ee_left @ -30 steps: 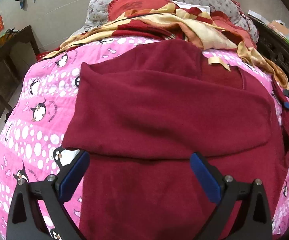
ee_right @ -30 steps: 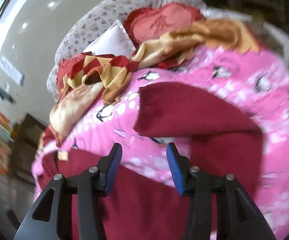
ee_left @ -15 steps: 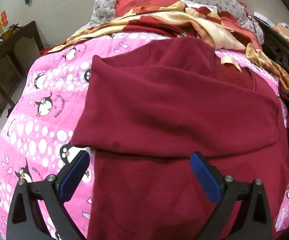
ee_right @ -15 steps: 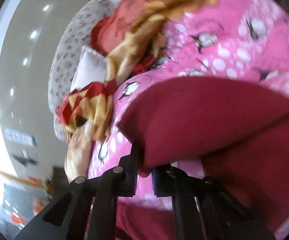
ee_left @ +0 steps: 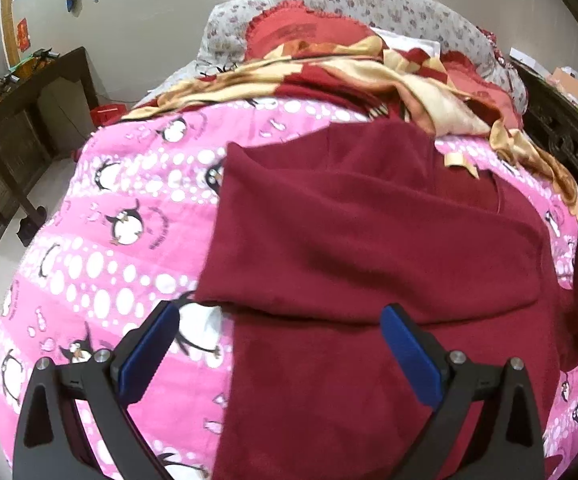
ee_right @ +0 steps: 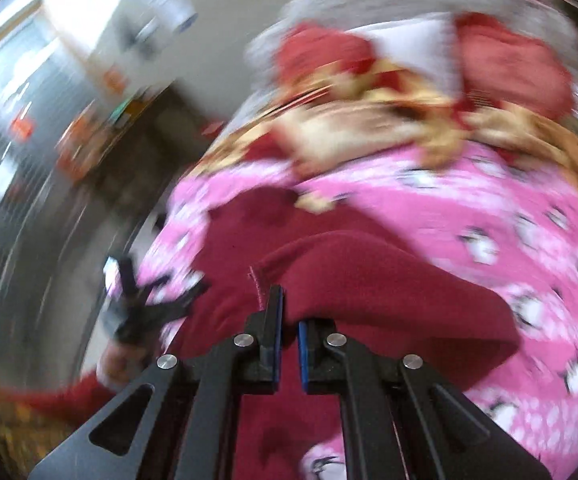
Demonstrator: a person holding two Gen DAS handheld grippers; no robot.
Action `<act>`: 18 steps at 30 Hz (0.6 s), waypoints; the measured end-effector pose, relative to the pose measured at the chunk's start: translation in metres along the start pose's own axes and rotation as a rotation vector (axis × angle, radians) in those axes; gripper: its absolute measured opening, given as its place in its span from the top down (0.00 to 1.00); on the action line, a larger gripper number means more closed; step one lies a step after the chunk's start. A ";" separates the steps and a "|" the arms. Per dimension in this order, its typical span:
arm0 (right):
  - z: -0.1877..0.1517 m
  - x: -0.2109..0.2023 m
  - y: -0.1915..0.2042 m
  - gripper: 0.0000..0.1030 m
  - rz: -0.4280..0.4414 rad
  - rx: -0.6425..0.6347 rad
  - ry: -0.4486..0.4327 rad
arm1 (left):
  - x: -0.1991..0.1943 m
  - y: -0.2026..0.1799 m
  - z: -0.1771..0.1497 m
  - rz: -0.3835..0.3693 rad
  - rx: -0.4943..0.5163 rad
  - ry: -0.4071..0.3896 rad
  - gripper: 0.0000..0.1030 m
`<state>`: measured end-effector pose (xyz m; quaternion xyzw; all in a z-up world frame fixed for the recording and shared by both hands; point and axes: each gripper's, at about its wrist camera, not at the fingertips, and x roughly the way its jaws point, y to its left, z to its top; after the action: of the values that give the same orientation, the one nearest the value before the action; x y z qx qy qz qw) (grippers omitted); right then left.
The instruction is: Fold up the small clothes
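From my left wrist I see my left gripper [ee_left: 277, 344] with its fingers spread wide and nothing between them, hovering low over the near part of the top [ee_left: 369, 248], a dark red fleece garment spread on the pink blanket [ee_left: 121, 240]. One sleeve already lies folded across the top's body, and at the far right edge of this view another flap of the top stands lifted off the blanket. I judge the sleeve-folding step is under way, and this hand's part is to steady the body or wait. Beyond the top, a gold and red quilt [ee_left: 349, 80] is heaped at the head of the bed in front of a floral pillow [ee_left: 389, 4]; left of the top, past the blanket's edge, stands a dark wooden table [ee_left: 29, 96] against a pale wall. From my right wrist, heavily blurred, my right gripper [ee_right: 289, 320] has its fingers pressed together on a sleeve edge of the top, pinching it and holding it clear of the blanket. The next move, as I judge it, calls for carrying that sleeve across the top's body and laying it flat before letting go, without dragging the body askew. Left of the top in this view, my left gripper shows as a dark smear.
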<state>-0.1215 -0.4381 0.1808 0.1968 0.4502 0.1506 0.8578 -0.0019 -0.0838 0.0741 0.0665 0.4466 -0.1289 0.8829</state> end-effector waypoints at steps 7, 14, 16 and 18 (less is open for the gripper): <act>0.025 0.128 0.077 0.79 0.169 -0.175 0.266 | -0.008 0.028 -0.001 0.034 -0.041 -0.007 0.00; 0.039 0.180 0.058 0.58 0.097 -0.062 0.248 | -0.014 0.042 -0.001 -0.057 -0.066 -0.037 0.00; 0.034 0.160 0.044 0.53 0.120 -0.015 0.191 | -0.008 0.038 0.000 -0.079 -0.056 -0.030 0.00; 0.025 0.132 0.025 0.52 0.095 0.042 0.129 | -0.002 0.030 0.001 -0.103 -0.044 -0.022 0.00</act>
<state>-0.0303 -0.3633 0.1113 0.2256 0.4979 0.1944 0.8145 0.0063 -0.0554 0.0761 0.0226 0.4426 -0.1652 0.8811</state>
